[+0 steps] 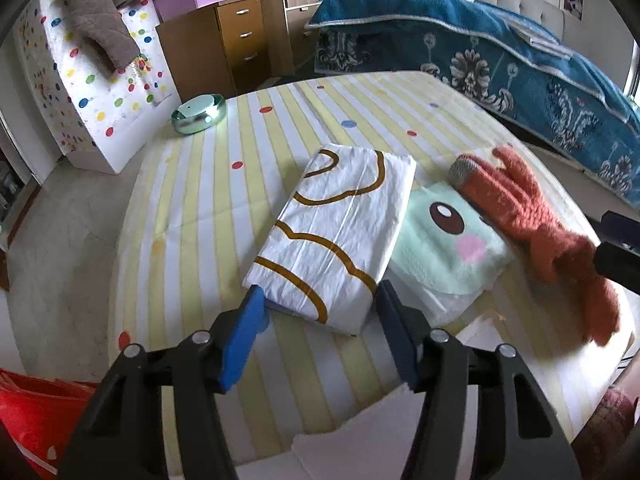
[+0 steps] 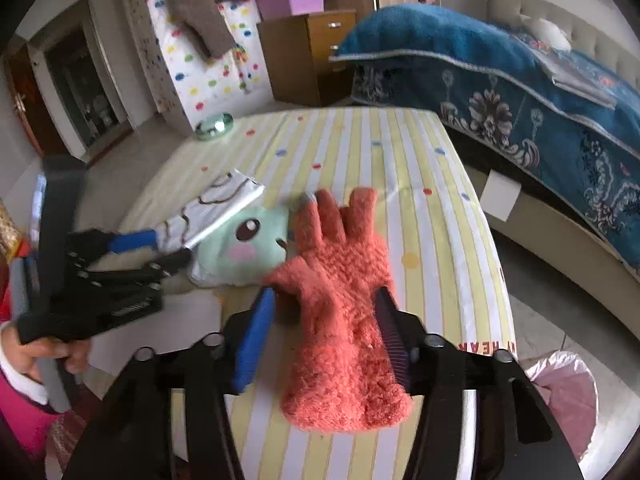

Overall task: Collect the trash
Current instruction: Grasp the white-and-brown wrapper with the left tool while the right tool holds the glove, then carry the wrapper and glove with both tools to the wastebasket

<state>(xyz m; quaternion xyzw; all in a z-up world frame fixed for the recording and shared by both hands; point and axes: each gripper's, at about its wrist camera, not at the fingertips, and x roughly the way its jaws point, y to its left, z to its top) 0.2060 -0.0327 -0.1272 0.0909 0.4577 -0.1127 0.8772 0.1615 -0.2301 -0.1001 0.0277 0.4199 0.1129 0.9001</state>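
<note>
Both tongs open: 1 glove (image 2: 340, 304), 2 tissue pkts (image 1: 332, 236).

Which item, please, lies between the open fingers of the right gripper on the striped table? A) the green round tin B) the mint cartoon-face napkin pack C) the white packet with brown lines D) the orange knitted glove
D: in the right wrist view the orange knitted glove lies between the open fingers of the right gripper; the left gripper straddles the white packet.

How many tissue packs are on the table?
2: a white pack with brown lines between the left gripper's fingers, and a mint cartoon-face pack beside it, under the orange glove.
</note>
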